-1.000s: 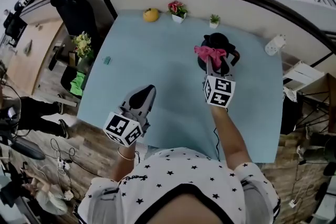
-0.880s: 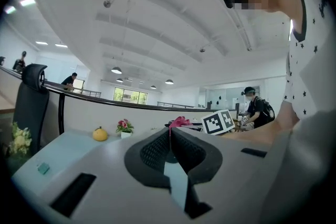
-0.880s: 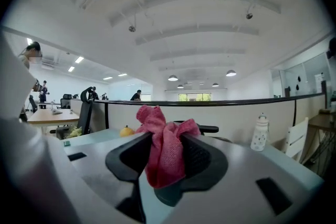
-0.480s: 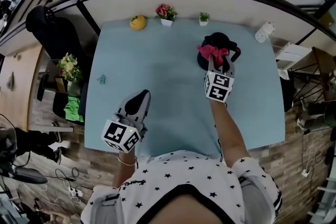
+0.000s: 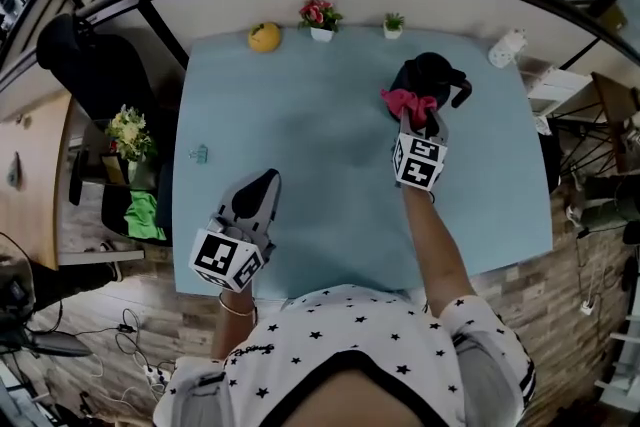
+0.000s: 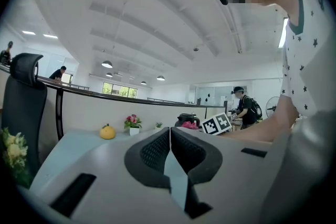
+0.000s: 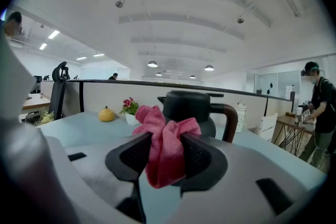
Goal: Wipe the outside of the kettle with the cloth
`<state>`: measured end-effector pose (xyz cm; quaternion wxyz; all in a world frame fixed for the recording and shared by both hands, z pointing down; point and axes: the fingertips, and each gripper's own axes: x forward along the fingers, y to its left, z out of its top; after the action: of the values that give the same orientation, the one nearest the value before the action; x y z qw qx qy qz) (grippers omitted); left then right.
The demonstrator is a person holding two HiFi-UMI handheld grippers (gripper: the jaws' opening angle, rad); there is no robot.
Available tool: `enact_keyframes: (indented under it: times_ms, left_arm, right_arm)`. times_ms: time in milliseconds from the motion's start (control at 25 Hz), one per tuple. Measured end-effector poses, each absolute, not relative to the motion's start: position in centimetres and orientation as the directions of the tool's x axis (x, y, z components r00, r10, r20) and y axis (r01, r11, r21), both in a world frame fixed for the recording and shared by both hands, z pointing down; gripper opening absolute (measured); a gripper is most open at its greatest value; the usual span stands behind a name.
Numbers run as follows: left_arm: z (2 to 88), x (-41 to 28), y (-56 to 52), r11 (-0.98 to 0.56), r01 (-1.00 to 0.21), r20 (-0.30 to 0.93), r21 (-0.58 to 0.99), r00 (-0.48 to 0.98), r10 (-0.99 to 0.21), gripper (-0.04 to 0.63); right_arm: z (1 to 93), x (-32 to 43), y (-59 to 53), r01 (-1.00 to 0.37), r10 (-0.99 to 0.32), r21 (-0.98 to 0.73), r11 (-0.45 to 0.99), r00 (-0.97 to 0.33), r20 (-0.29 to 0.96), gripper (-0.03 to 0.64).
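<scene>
A black kettle with a brown-edged handle stands upright at the far right of the light blue table. My right gripper is shut on a bunched pink cloth, and the cloth is held against the kettle's near side. My left gripper is shut with nothing in it, low over the table's near left part, far from the kettle. In the left gripper view the kettle and cloth show small in the distance.
Along the table's far edge stand a yellow fruit-like ornament, a white pot of pink flowers and a small green plant. A small teal clip lies near the left edge. A white object sits at the far right corner.
The right gripper with the cloth has shifted slightly right along the kettle's side. The head view has moved a little; the left gripper has stayed put.
</scene>
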<state>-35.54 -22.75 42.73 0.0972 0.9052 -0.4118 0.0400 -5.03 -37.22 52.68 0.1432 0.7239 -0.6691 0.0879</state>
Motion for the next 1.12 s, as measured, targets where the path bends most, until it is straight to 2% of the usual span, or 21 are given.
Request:
enact_keyframes:
  times_ms: [440, 760, 920, 1120]
  left_arm:
    - [43.9, -36.2, -23.4, -0.647, -0.745, 0.190, 0.163, 0.667, -0.720, 0.031]
    - [44.1, -36.3, -23.9, -0.636, -0.755, 0.200, 0.159, 0.656, -0.728, 0.031]
    - [44.2, -36.2, -23.7, -0.632, -0.755, 0.197, 0.174, 0.656, -0.729, 0.031]
    - [44.3, -36.4, -23.4, -0.622, -0.763, 0.197, 0.174, 0.646, -0.737, 0.031]
  right_arm:
    - [59.5, -3.2, -36.4, -0.989, -0.864, 0.058, -0.133, 0.144, 0.482, 0.166]
    - [62.0, -2.9, -36.4, -0.991, -0.834, 0.037, -0.129, 0.129, 0.536, 0.172]
    - [61.1, -3.6, -36.0, -0.991, -0.845, -0.036, -0.126, 0.088, 0.527, 0.170]
    - [56.4, -9.6, -35.8, -0.995, -0.907, -0.091, 0.029, -0.064, 0.416, 0.170]
